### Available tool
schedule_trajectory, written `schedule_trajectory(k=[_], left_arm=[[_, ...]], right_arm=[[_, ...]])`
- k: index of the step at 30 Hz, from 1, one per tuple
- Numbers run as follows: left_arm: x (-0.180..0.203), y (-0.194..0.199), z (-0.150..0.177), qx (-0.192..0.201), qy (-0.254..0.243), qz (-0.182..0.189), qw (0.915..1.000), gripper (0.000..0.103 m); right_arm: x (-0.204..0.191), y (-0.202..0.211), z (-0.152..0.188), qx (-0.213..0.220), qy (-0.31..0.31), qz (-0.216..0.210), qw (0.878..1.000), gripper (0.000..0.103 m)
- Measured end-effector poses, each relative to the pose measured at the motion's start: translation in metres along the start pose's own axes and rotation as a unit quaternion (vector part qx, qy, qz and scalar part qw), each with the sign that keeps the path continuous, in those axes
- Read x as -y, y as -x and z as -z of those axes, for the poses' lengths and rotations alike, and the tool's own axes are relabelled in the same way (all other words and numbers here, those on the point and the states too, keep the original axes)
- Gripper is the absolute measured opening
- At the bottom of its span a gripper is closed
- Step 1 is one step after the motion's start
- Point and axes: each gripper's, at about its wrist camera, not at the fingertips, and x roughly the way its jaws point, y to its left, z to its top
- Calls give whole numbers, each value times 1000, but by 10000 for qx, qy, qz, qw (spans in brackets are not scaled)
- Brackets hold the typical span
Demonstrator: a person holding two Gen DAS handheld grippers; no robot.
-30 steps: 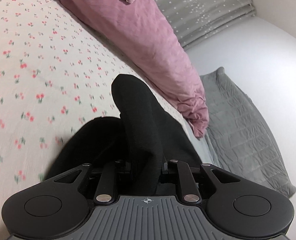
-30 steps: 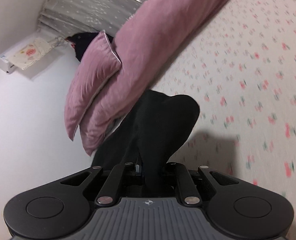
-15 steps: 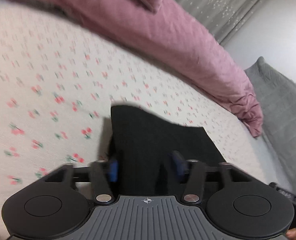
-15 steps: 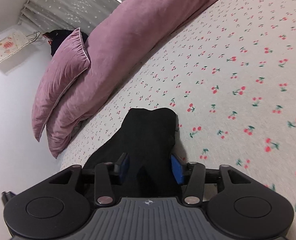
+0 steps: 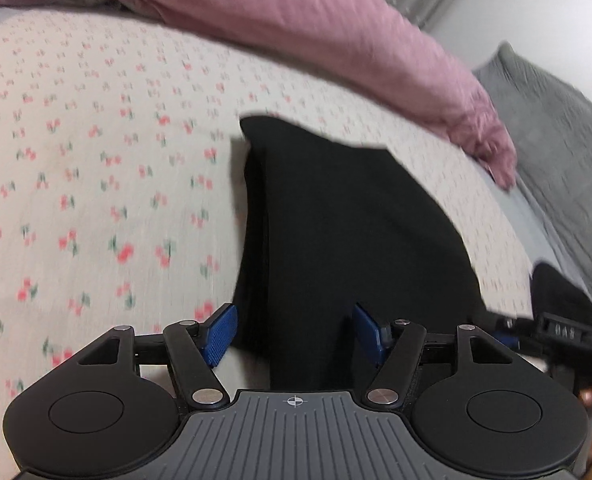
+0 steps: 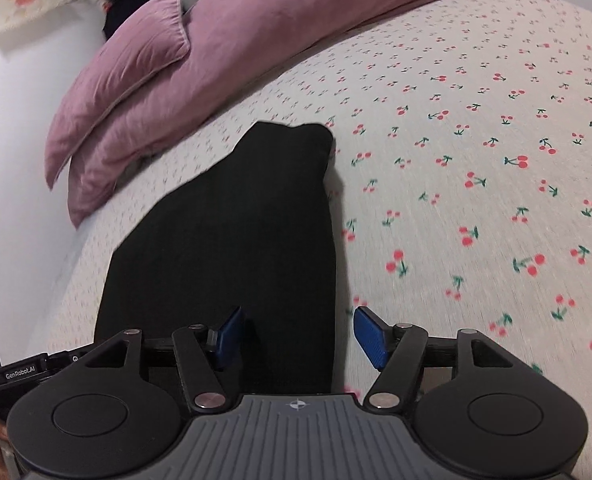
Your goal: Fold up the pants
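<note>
Two blue pads [image 5: 220, 334] of the left gripper [image 5: 296, 334] stand wide apart, gripping nothing. Black pants [image 5: 336, 232] lie flat on the cherry-print bedsheet [image 5: 76, 180], running forward from between the fingers. A pink duvet [image 5: 336, 40] lies along the far edge, with a grey blanket [image 5: 556, 128] to the right beyond it. The other gripper shows at the right edge.

From the right wrist, the right gripper [image 6: 298, 338] is likewise spread wide and empty over the pants [image 6: 236, 232], which lie folded on the bedsheet [image 6: 476, 160]. A pink pillow [image 6: 124, 80] rests on the duvet [image 6: 276, 20] behind.
</note>
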Motion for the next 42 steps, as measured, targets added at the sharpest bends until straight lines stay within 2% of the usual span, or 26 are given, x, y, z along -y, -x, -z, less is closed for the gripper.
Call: schedule_trajectory(k=[2,4,5,6,7,8,12,14,17,20,21,23,24,25,27,28,30,36,39,42], left_arm=[[-4,3,9,-154,-67,110,9998,60],[-7,3,17,-284,-25,375,9989,56],[-8,4,21,-337,-42,487,9982,49],[-9,5,23,-368,-41,582,9976,29],[-9,6,25,-402,-31,657,9970,19],[-8,8,27,-347,-25,647,9973,13],[0,28,30,77,-307,526,9981,9],[-2,30,31,89,-383,361,9986,10],[-3,16,36,-151,-609,-61,9980,14],[1,16,37,-111,-776,-173,9968,19],[4,19,38,-61,-828,-205,9963,23],[8,26,38,14,-847,-345,9958,36],[12,30,38,62,-879,-467,9950,54],[16,35,40,146,-972,-587,9934,66],[25,43,44,300,-1167,-844,9891,69],[31,46,46,330,-1218,-958,9874,75],[40,50,51,347,-1217,-987,9870,83],[72,54,65,417,-1119,-1102,9867,99],[89,58,70,571,-1139,-1368,9824,102],[101,59,77,714,-998,-1788,9762,103]], right_arm=[[0,4,6,-16,101,-20,9999,64],[1,6,10,-20,130,-59,9999,64],[1,8,12,-19,125,-80,9999,64],[2,9,13,-12,106,-99,9999,64],[3,10,14,-8,88,-114,9999,64],[3,11,15,-10,64,-137,9999,64],[3,14,18,-23,106,-186,9998,64],[2,14,20,-46,242,-179,9995,64],[-2,11,25,-64,645,-106,9978,64],[-8,13,28,-68,945,58,9955,64],[-10,14,27,-101,975,107,9951,64],[-12,23,23,-93,1009,232,9946,69],[-13,29,21,-9,1029,299,9942,70],[-14,36,19,111,1061,368,9936,72],[-15,47,18,294,1094,445,9926,80],[-17,50,19,335,1109,470,9922,82],[-22,55,23,334,1173,531,9911,83],[-55,68,44,591,1676,895,9800,93],[-70,75,53,909,1871,1100,9719,98],[-77,71,59,1105,1915,1386,9654,102]])
